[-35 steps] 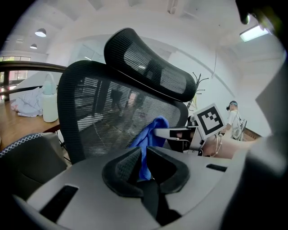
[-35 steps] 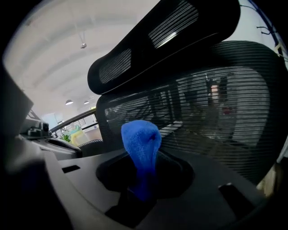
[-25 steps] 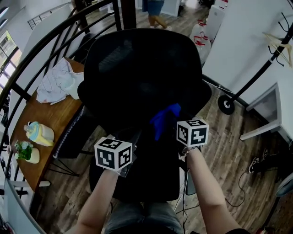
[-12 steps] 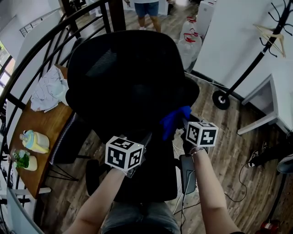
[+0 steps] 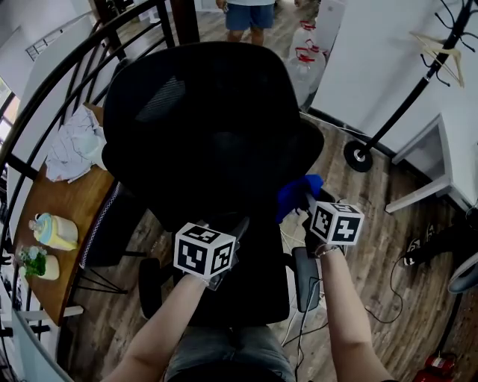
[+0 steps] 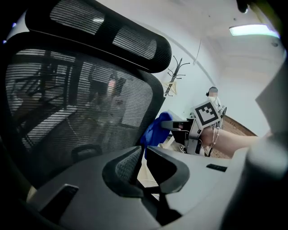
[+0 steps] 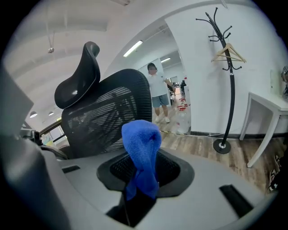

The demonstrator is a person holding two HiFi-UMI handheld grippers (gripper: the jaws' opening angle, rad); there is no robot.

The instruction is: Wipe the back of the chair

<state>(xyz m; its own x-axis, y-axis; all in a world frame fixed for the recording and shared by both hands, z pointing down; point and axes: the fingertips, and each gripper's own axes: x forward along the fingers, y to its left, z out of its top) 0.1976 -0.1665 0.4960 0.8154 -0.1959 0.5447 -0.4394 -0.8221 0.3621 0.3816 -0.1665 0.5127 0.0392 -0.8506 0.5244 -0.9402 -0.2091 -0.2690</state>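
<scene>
A black mesh office chair (image 5: 209, 127) fills the middle of the head view, seen from behind and above. My right gripper (image 5: 308, 201) is shut on a blue cloth (image 5: 299, 194), which sits at the lower right edge of the chair back (image 7: 108, 117). In the right gripper view the cloth (image 7: 141, 148) stands up out of the right gripper (image 7: 143, 182). My left gripper (image 5: 237, 226) hangs low behind the chair back, its jaws together with nothing between them (image 6: 143, 155). From there the cloth (image 6: 155, 130) shows beside the mesh edge.
A wooden table (image 5: 52, 194) at the left holds a crumpled cloth (image 5: 71, 145), a pastel container (image 5: 52, 231) and a small plant (image 5: 37, 261). A black railing (image 5: 45, 97) curves round it. A coat rack (image 5: 388, 112), a white table (image 5: 441, 164) and a standing person (image 5: 250, 11) are at the right and back.
The right gripper has carried the blue cloth rightward, from the middle of the lower chair back to its right edge. The left gripper has shifted slightly right.
</scene>
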